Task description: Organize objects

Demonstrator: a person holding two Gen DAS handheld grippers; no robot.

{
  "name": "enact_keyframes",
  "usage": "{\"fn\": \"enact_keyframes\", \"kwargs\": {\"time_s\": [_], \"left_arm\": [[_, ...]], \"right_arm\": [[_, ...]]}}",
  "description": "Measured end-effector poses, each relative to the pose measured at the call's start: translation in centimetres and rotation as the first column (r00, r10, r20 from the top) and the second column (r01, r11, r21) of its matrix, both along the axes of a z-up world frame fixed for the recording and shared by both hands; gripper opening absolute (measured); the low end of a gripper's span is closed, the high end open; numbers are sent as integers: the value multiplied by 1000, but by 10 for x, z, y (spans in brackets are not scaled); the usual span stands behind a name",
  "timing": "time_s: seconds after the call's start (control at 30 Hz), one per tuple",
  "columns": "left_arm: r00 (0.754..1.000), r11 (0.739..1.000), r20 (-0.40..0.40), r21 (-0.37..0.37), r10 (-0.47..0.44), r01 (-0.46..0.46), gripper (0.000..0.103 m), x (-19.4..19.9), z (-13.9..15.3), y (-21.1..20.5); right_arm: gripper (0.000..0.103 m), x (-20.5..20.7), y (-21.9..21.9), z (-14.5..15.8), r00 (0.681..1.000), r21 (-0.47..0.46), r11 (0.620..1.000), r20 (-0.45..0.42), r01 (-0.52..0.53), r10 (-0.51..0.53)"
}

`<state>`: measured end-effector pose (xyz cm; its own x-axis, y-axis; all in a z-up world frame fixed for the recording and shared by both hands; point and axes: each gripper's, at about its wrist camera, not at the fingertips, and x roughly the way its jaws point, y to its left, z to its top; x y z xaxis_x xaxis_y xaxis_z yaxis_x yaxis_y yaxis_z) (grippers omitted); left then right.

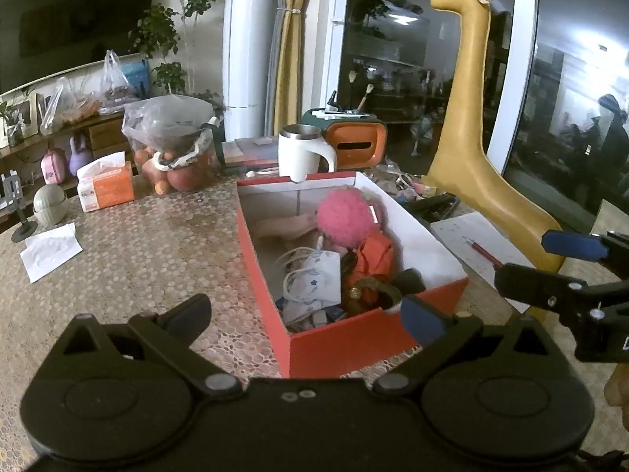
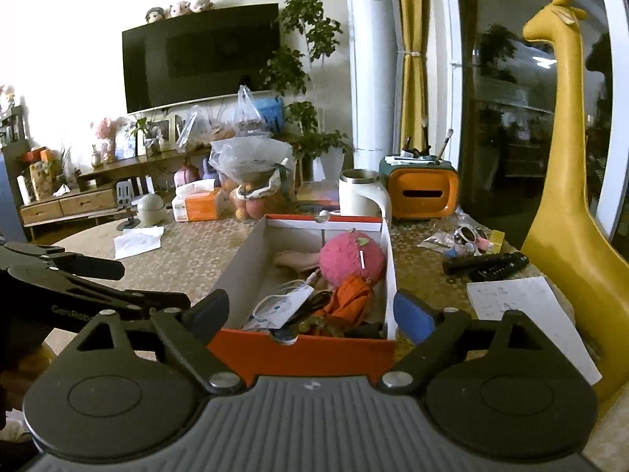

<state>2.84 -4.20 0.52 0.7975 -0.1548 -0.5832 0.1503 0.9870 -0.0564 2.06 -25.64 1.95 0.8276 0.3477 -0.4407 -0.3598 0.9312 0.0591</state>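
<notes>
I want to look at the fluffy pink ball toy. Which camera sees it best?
The left wrist view shows the pink ball toy best: it looks down into the red box, so the whole ball shows. The right wrist view sees the toy too, just lower and from the box's end.

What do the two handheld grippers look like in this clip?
Both are matte black plastic. The left gripper has round pivot discs, silver rivets, angled linkage arms and a blue pad on one finger. The right gripper looks the same, with a ribbed grey body; faint embossed lettering marks the left one's arm.
</notes>
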Motion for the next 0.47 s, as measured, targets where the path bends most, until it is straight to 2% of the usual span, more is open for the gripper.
{"fn": "enact_keyframes", "kwargs": {"time_s": [0.47], "left_arm": [[1000,1000,-9,-4,-26,26,102,-3,-3,-6]], "right_arm": [[96,-5,-8,-4,999,25,999,-26,40,-40]]}}
